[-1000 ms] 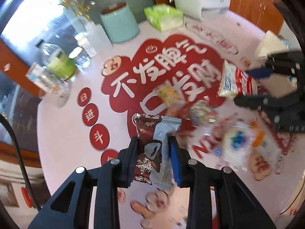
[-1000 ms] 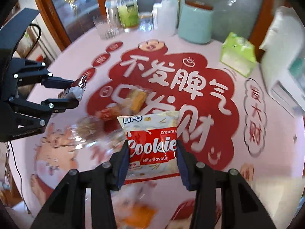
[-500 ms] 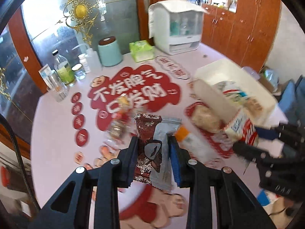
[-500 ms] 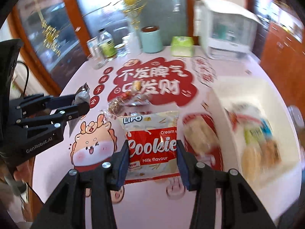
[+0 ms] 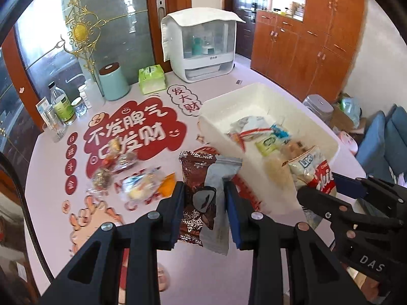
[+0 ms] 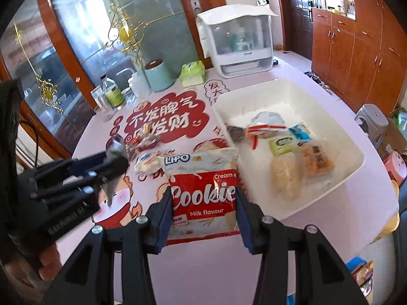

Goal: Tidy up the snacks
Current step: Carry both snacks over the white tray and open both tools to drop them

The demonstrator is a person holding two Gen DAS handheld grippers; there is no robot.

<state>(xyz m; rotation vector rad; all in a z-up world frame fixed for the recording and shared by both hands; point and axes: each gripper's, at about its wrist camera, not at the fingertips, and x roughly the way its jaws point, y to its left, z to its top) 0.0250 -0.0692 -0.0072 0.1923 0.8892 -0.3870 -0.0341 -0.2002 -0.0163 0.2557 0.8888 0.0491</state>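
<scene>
Left gripper [image 5: 204, 209]: we see its jaws pinching two wrappers together, held in the air above the pink table [image 5: 51, 157].
Held wrappers: we make out a dark red snowflake-print packet [image 5: 194, 178] and a grey packet [image 5: 216, 198] overlapping it on the right; both stand upright between the pads.
Right gripper [image 6: 203, 209]: we find its jaws clamped on the sides of a Lipo cream cookie bag [image 6: 203, 190], red and white, marked "Milk flavour".
Cookie bag position: in the right wrist view we place it above the table, just beside the near left corner of the white bin [image 6: 353, 167]; in the left wrist view it shows at 3 o'clock, in front of the bin's near wall.
White bin: we see it at 2 o'clock in both views, holding several snacks, among them a green-labelled pack [image 6: 283, 145], an orange pack [image 6: 318, 161], a pale puffed snack pack [image 6: 285, 178] and a red-and-white wrapper [image 6: 264, 128].
Loose snacks: we count a blurred cluster of small wrapped sweets [image 5: 114, 162] on the red lettering at 10 o'clock in the left wrist view, and a clear pack with yellow contents [image 5: 142, 185] nearer the fingers.
Table back edge: at 11 o'clock we see a mint canister [image 5: 113, 82], a green tissue pack [image 5: 152, 78], a green-labelled bottle [image 5: 62, 104] and small jars.
White appliance [image 5: 201, 48]: we see it at 12 o'clock, with a cloth draped over its top.
Grippers relative to each other: we see them side by side and apart, each visible at the edge of the other's camera.
</scene>
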